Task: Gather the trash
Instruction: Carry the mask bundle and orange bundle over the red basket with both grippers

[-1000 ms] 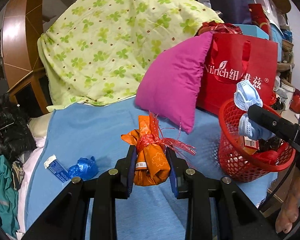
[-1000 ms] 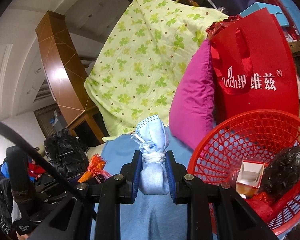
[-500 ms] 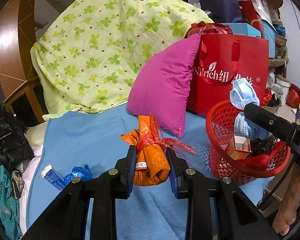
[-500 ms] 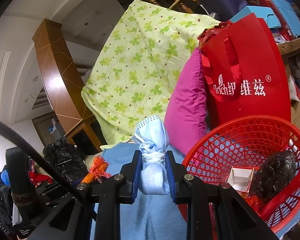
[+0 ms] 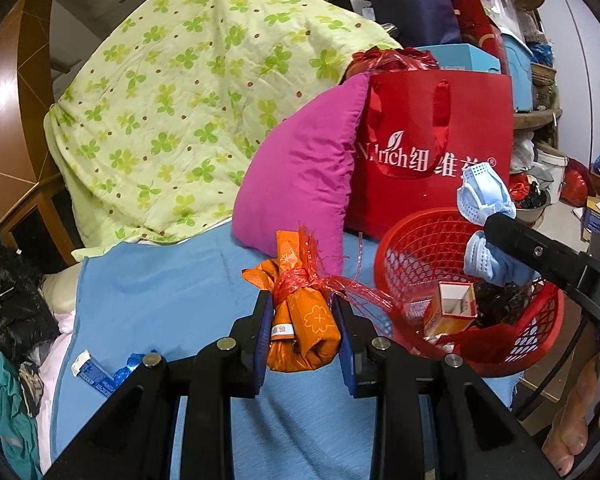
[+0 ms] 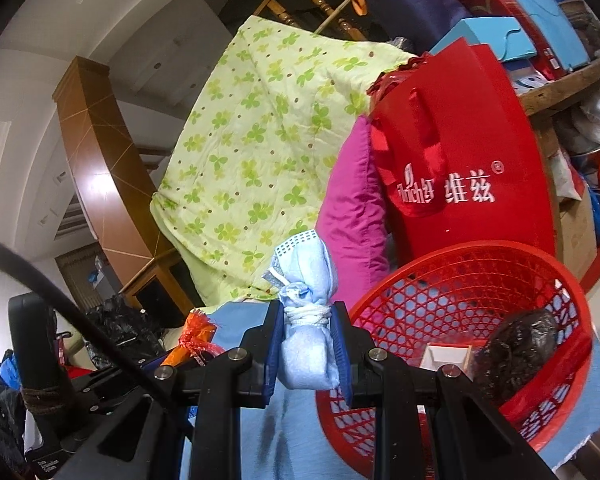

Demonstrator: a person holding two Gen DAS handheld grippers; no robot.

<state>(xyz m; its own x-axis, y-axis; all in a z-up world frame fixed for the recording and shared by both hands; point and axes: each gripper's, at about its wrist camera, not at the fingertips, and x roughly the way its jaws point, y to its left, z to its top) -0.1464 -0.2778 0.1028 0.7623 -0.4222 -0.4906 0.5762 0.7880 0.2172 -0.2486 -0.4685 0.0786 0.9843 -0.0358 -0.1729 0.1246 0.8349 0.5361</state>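
My left gripper (image 5: 303, 316) is shut on an orange wrapped bundle (image 5: 300, 320) tied with red string, held above the blue bedsheet (image 5: 160, 292), just left of the red mesh basket (image 5: 416, 240). My right gripper (image 6: 305, 344) is shut on a bundled light-blue face mask (image 6: 306, 320), held at the basket's (image 6: 460, 264) left rim. In the left wrist view the mask (image 5: 484, 196) hangs over the basket. The basket holds a small box (image 5: 452, 308) and a dark crumpled bag (image 6: 520, 348).
A magenta pillow (image 5: 304, 176) and red gift bag (image 5: 440, 140) stand behind the basket. A green clover quilt (image 5: 188, 112) is piled at the back. A blue-white packet (image 5: 90, 372) and blue wrapper (image 5: 128, 364) lie on the sheet at left.
Both grippers have moved toward the basket with their loads. The basket has grown nearer in both views; the blue litter has slid down toward the left gripper's body.
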